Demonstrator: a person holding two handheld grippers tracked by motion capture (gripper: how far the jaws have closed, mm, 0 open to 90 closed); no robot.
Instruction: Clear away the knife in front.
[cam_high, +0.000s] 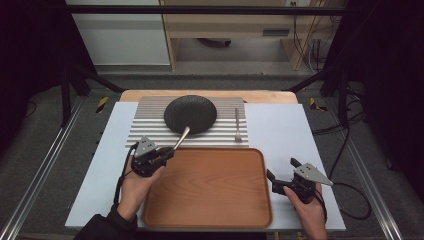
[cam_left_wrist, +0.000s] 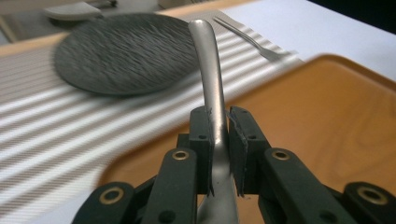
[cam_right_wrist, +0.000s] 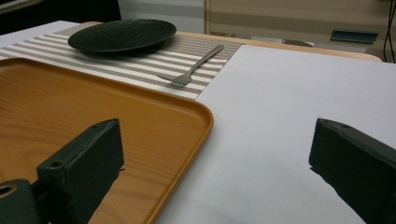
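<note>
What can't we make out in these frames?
- Utensil in the left gripper: its working end is cut off by the bottom edge of the left gripper view, so spoon or knife is unclear.
- Fork tines: too small in the high view.
- Plate: blurred.

A grey floor (cam_high: 50, 150) surrounds the surface (cam_high: 285, 135), with metal rails (cam_high: 35, 175) along left and right. At the far side stand a white cabinet (cam_high: 120, 40) and a light wooden desk (cam_high: 235, 25), cables (cam_high: 312, 50) hanging at its right; both flanks are dark
</note>
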